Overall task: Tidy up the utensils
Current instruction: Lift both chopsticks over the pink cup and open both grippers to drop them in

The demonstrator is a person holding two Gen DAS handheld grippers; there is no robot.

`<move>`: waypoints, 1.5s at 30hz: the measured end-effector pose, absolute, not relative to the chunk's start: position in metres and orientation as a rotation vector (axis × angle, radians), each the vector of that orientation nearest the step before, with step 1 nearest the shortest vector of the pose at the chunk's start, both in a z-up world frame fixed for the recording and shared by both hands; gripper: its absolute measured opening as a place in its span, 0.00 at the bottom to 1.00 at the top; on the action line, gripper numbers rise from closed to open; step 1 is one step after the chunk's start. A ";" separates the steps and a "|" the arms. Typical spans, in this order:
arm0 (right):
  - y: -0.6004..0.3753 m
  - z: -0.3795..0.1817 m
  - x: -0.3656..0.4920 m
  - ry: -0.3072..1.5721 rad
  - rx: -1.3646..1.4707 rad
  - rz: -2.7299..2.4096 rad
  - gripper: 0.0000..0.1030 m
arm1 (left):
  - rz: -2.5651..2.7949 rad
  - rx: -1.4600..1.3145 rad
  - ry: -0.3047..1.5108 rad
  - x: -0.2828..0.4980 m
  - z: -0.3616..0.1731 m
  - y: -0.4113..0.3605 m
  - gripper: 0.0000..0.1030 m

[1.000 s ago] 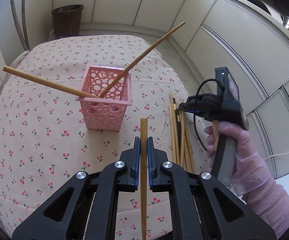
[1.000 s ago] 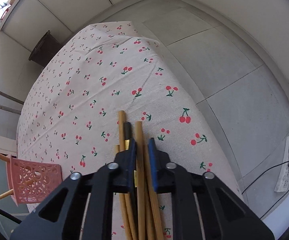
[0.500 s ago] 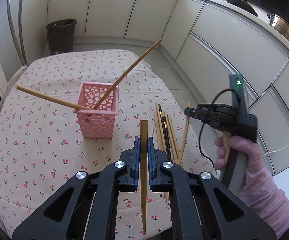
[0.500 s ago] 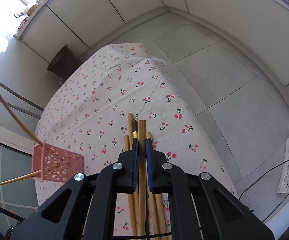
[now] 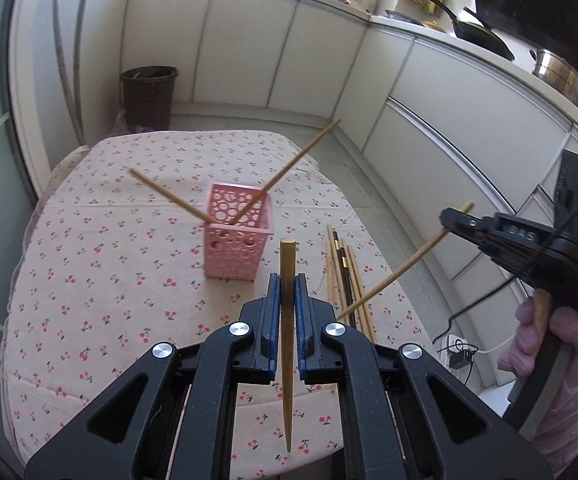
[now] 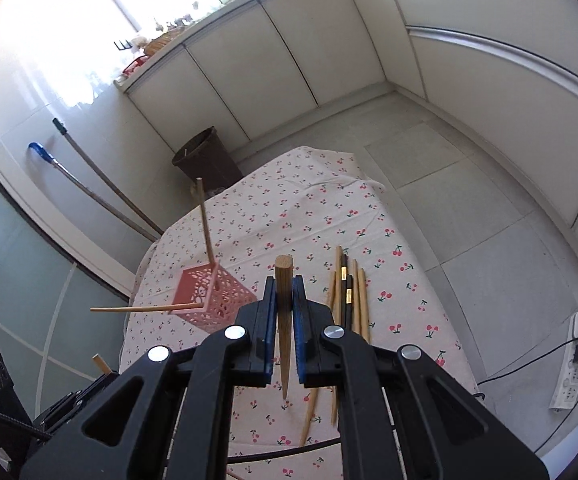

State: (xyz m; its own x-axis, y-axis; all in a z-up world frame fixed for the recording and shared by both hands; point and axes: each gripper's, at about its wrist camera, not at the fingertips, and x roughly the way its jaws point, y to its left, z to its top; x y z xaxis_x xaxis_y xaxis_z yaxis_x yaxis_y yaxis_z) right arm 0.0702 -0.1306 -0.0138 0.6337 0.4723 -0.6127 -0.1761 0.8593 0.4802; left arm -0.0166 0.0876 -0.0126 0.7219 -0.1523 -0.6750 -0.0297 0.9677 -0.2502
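A pink perforated basket point(image 5: 237, 242) point(image 6: 213, 298) stands on the cherry-print tablecloth with two wooden chopsticks point(image 5: 295, 164) leaning out of it in a V. My left gripper point(image 5: 287, 280) is shut on a wooden chopstick point(image 5: 287, 320), held above the table in front of the basket. My right gripper point(image 6: 284, 284) point(image 5: 449, 218) is shut on another wooden chopstick point(image 6: 283, 320) point(image 5: 401, 268), raised above the table's right side. Several loose chopsticks point(image 5: 345, 276) point(image 6: 347, 292), wooden and black, lie in a bundle to the right of the basket.
The round table point(image 5: 89, 280) fills the middle; its right edge drops to a tiled floor point(image 6: 469, 200). A dark bin point(image 5: 149, 96) stands behind it, white cabinets point(image 5: 449, 112) run along the back and right, and a power strip point(image 6: 573, 360) lies on the floor.
Both grippers have risen and pulled back from the table. The right gripper lifted one chopstick off the loose bundle, and its view swung up from the tablecloth toward the basket and the room.
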 end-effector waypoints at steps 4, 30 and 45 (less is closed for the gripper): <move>-0.131 0.005 0.059 0.749 0.422 0.401 0.07 | -0.028 -0.289 0.726 -0.030 -0.002 0.104 0.06; -0.105 0.077 0.110 0.583 0.471 0.488 0.07 | 0.195 -0.324 0.343 0.068 0.091 0.153 0.06; -0.102 0.069 0.113 0.611 0.474 0.492 0.07 | 0.217 -0.311 0.389 0.090 0.063 0.147 0.13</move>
